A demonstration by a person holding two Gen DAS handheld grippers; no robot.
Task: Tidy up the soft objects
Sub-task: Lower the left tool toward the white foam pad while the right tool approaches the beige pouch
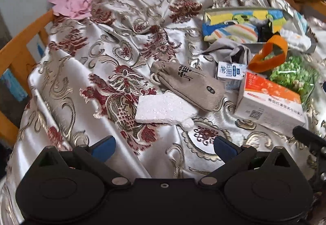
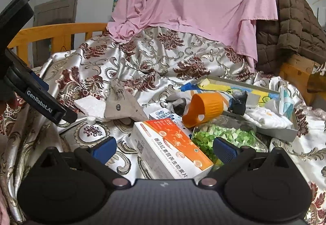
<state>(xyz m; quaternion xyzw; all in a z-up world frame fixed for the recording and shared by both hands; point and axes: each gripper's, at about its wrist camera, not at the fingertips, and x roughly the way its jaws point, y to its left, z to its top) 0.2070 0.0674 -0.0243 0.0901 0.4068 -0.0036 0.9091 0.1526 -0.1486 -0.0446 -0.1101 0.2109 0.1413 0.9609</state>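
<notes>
1. Both grippers, left (image 1: 164, 148) and right (image 2: 164, 148), were seen empty at lower frame, fingers apart.
2. The sock (image 1: 188, 85) lay mid-frame, touching the foam (image 1: 165, 109).
3. Foam might be snagged and dragged along, since they overlapped.

Each tool (image 1: 164, 148) is black with blue fingertips (image 2: 105, 148) (one side reads "GenRobot.AI")

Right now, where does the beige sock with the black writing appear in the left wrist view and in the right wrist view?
Left wrist: the beige sock lies right of centre, above the white foam piece.
Right wrist: the beige sock lies left of centre, right of the foam.
Shared landmark: the orange and white box.
</notes>
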